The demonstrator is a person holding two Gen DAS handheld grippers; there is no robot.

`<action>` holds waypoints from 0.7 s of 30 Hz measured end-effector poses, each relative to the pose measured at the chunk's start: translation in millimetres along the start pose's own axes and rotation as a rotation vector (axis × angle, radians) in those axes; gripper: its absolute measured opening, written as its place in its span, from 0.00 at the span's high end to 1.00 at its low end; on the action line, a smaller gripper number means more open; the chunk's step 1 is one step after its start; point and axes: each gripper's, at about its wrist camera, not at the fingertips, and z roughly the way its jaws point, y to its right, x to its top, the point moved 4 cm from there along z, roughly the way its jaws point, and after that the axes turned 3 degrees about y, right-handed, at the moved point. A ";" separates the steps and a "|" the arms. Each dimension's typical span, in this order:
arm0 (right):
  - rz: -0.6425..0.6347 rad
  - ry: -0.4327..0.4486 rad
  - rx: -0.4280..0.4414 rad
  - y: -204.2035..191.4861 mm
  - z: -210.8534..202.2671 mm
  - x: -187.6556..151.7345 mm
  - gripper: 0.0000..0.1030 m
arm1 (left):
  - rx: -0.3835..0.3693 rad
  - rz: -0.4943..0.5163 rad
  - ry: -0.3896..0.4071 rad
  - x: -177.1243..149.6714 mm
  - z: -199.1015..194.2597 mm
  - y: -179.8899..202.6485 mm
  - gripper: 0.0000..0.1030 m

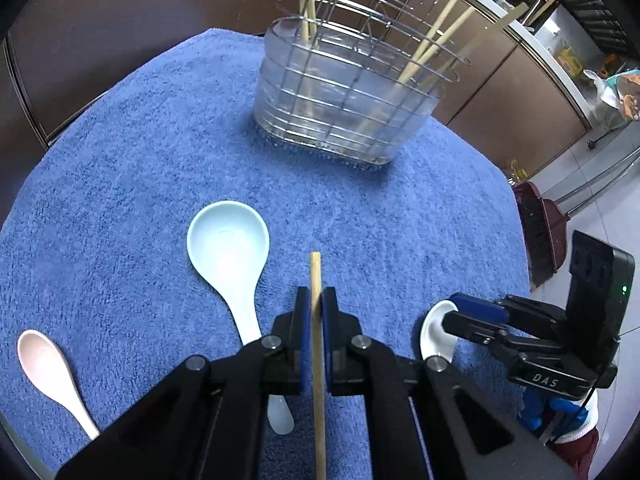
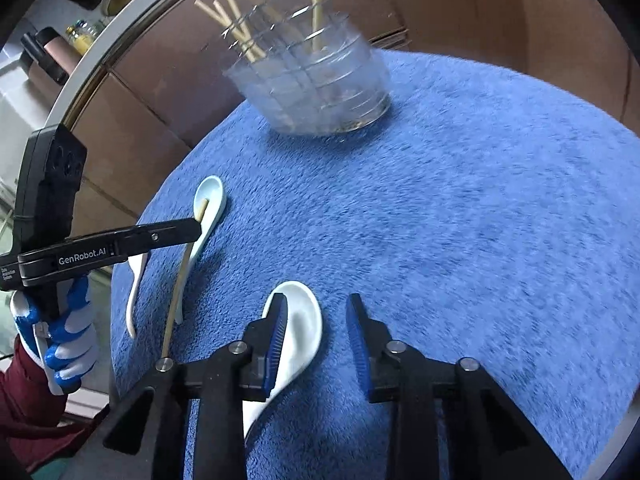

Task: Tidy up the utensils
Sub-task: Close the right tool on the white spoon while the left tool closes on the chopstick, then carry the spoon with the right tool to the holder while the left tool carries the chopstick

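My left gripper [image 1: 317, 294] is shut on a wooden chopstick [image 1: 318, 360], held above the blue towel [image 1: 140, 160]; it also shows in the right wrist view [image 2: 198, 226]. A wire utensil holder [image 1: 348, 92] with several chopsticks stands at the back, also in the right wrist view [image 2: 312, 80]. A pale blue spoon [image 1: 230, 248] and a pink spoon [image 1: 46, 364] lie on the towel. My right gripper [image 2: 316, 312] is open, its left finger over the bowl of a white spoon [image 2: 302, 328]. The right gripper also shows in the left wrist view [image 1: 468, 312].
The towel [image 2: 480, 220] covers a round table. Brown cabinets [image 1: 500, 92] and a counter stand behind. A broom [image 1: 540, 232] leans beyond the table's right edge. The pale blue spoon [image 2: 208, 204] lies under the left gripper.
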 end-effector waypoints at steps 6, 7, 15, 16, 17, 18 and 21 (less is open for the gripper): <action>-0.002 -0.080 0.080 1.8 14.7 5.8 0.92 | -0.015 -0.007 -0.004 -0.5 3.1 0.6 0.95; -0.004 -0.087 0.089 1.4 15.7 5.6 0.93 | -0.016 -0.008 -0.002 -0.2 2.4 0.2 0.95; -0.068 -0.005 0.020 -22.9 -2.3 1.7 0.94 | -0.022 -0.019 0.042 -4.9 -21.0 -2.7 0.95; -0.079 0.013 0.005 -27.8 -7.1 1.1 0.94 | -0.024 -0.018 0.051 -5.9 -26.3 -2.7 0.95; -0.087 0.028 -0.007 -30.8 -12.7 0.2 0.94 | -0.028 -0.019 0.063 -6.7 -32.1 -2.3 0.95; -0.095 0.045 -0.019 -35.1 -16.4 0.3 0.94 | -0.032 -0.019 0.073 -7.3 -37.4 -1.6 0.95; -0.123 0.115 -0.063 -50.1 -38.1 0.1 0.93 | -0.049 -0.019 0.110 -9.5 -55.5 1.5 0.95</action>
